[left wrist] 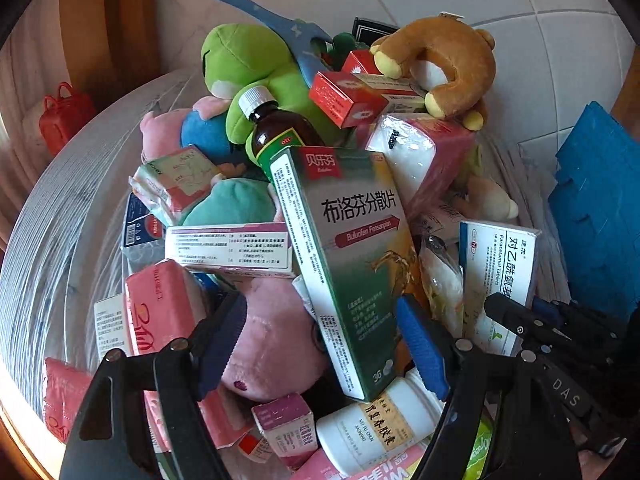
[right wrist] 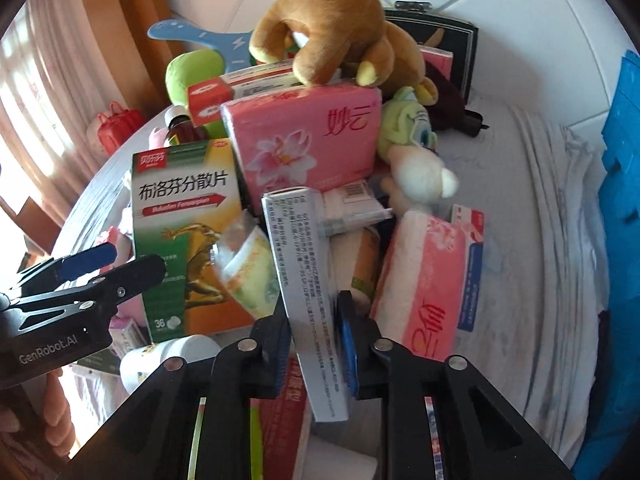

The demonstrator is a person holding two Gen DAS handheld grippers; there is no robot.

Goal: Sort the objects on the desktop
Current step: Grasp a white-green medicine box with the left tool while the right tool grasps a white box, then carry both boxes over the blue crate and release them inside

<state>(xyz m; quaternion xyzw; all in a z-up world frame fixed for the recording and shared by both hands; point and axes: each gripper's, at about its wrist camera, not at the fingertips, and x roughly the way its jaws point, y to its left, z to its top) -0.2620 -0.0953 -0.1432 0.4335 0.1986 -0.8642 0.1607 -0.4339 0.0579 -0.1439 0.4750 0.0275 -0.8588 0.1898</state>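
Mid-pick in the sorting job. Right hand-held gripper (right wrist: 314,344), low centre of the right wrist view, clamped on a slim white medicine box (right wrist: 304,280) — pads pressed to both long faces, box standing nearly upright at the near edge of the heap. Left hand-held gripper (left wrist: 320,344), low in the left wrist view, jaws apart and holding nothing; between them the lower end of a green ibuprofen box (left wrist: 344,264) and a pink plush toy (left wrist: 272,344), neither pinched. Heap itself piled on a table (right wrist: 532,208) under a white cloth: brown plush bear (right wrist: 336,24) on top, pink tissue pack (right wrist: 304,140) in the middle, white pill bottle (left wrist: 376,428) at the bottom.

Next, by judgement — a straight lift of the white box clear of its neighbours, then over to wherever medicines go. For the left, a further drop and a squeeze on the green box.
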